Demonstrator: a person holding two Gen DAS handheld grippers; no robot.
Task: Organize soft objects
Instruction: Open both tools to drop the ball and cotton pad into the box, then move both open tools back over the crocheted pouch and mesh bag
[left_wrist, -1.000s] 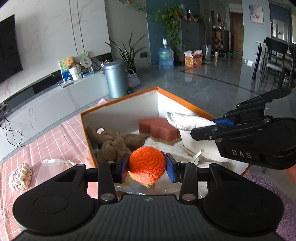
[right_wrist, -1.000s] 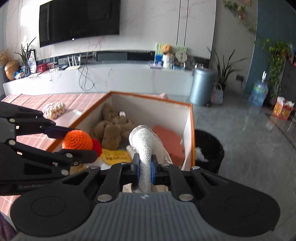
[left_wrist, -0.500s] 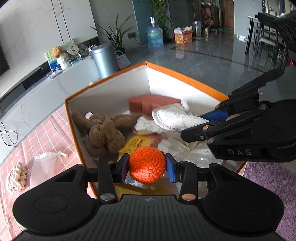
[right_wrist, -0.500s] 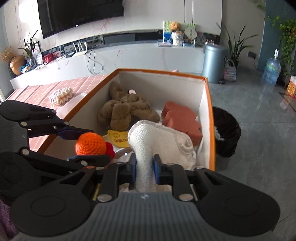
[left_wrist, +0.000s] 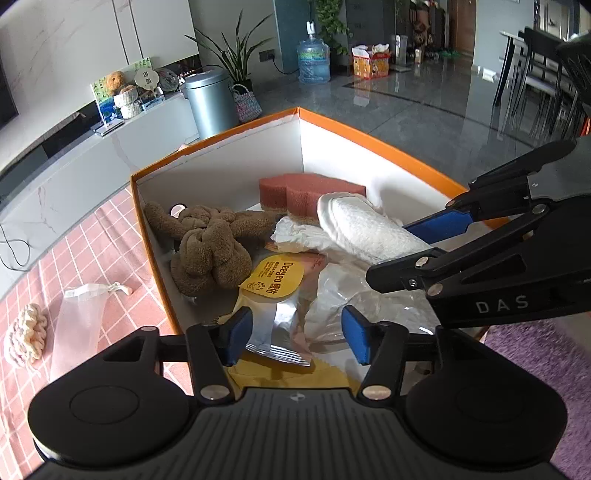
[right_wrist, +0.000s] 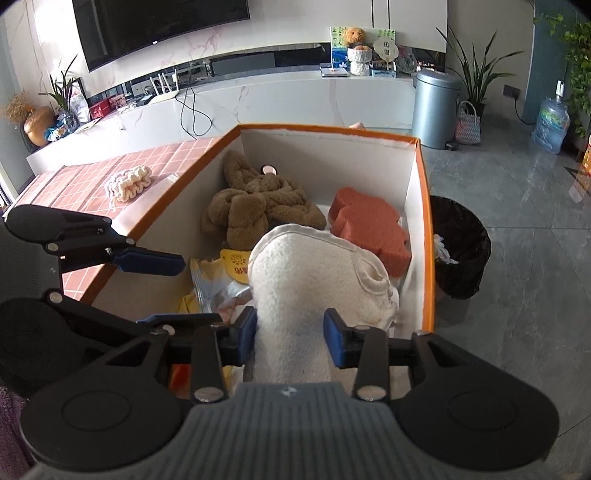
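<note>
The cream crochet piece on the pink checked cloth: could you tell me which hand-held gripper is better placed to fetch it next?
Left, probably. The cream crochet piece lies outside the box on the left hand-held gripper's side, and its opening jaws hold nothing. The white towel sits between the right hand-held gripper's opening jaws.

A white terry-cloth mitt (right_wrist: 314, 280), nubbly and matt, lies beside a porous terracotta sponge block (right_wrist: 373, 225) at its 1 o'clock in the orange-rimmed white cardboard box (left_wrist: 369, 144). At the mitt's 11 o'clock, a brown fleecy plush toy (left_wrist: 214, 251) looks fuzzy. A silvery foil wipes packet with glossy yellow label (left_wrist: 273, 295) gleams beside crinkled clear plastic wrap (left_wrist: 354, 295). Outside, a cream crocheted yarn piece (right_wrist: 127, 181) rests on pink checked cloth (left_wrist: 74, 258).
</note>
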